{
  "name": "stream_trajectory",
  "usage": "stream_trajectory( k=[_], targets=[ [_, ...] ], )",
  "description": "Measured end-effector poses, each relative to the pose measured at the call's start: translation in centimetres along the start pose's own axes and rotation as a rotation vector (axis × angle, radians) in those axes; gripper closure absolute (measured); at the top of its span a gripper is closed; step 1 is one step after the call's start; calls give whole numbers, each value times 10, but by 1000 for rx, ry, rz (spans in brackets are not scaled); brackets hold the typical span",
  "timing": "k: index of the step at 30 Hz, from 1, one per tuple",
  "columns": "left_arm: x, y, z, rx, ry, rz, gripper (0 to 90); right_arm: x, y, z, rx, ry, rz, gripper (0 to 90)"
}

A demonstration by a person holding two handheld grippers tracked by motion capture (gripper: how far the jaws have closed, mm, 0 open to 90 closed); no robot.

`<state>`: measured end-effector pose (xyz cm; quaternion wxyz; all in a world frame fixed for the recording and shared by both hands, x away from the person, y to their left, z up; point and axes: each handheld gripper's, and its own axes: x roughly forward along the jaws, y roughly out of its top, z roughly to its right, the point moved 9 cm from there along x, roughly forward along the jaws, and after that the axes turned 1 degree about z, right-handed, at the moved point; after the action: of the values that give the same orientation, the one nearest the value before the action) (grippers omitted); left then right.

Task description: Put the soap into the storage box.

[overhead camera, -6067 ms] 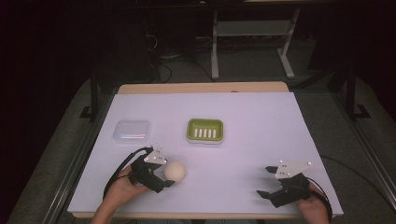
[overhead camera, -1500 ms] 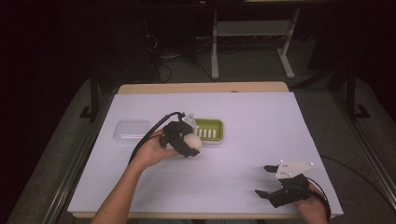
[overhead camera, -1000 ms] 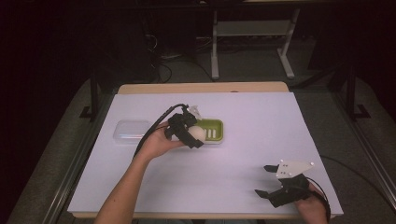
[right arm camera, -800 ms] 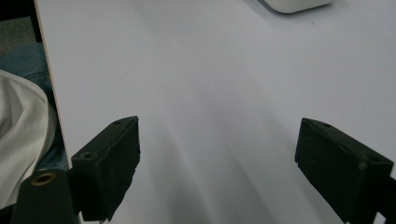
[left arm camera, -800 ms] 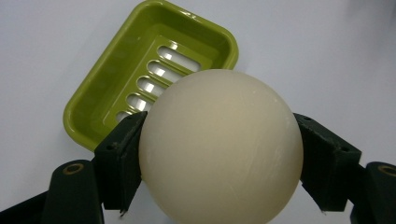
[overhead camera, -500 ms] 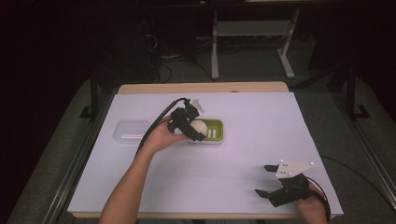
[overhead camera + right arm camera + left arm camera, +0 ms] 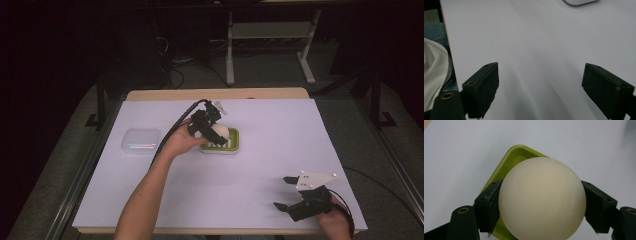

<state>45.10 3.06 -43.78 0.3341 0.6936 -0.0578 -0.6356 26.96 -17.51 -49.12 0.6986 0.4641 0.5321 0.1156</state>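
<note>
A cream-coloured ball [image 7: 220,133] [image 7: 542,198] is clamped between the jaws of my left gripper [image 7: 214,131] [image 7: 541,202], which is shut on it. The ball hangs just over the left end of a green ribbed tray [image 7: 234,146] [image 7: 510,157] near the table's middle. Whether the ball touches the tray I cannot tell. My right gripper [image 7: 284,194] [image 7: 541,87] rests at the front right corner of the table, open, with bare white tabletop between its jaws.
A clear plastic lid or box [image 7: 141,140] lies left of the tray. Its corner [image 7: 580,2] appears at the top of the right gripper view. The white table [image 7: 280,130] ends in a wooden strip at the back. A trouser leg and white cloth [image 7: 434,67] lie beyond the front edge.
My left gripper has carried the ball from the front left of the table up and to the right, until it is over the green tray. The right gripper has stayed still.
</note>
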Motion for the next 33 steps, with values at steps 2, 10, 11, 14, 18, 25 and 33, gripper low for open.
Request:
stream_trajectory(
  k=[2, 10, 11, 14, 18, 25, 33],
  targets=[
    [2, 1, -3, -5, 4, 5, 249, 0, 0, 0, 4, -1, 2, 134],
    [10, 0, -10, -33, 0, 5, 249, -1, 1, 2, 3, -1, 9, 133],
    [11, 0, -9, -37, -2, 5, 249, -2, 1, 2, 4, -1, 8, 134],
    [14, 1, -10, -34, -2, 9, 249, -2, 1, 2, 8, -5, 11, 133],
    [17, -1, -14, -44, -4, 4, 248, -2, 1, 2, 4, -6, 10, 133],
    [25, -5, -17, -73, -3, -5, 249, -3, 0, 3, 8, -9, 11, 134],
    [32, -4, -16, -65, 4, -15, 249, -1, 0, 2, 1, 0, 10, 133]
  ],
)
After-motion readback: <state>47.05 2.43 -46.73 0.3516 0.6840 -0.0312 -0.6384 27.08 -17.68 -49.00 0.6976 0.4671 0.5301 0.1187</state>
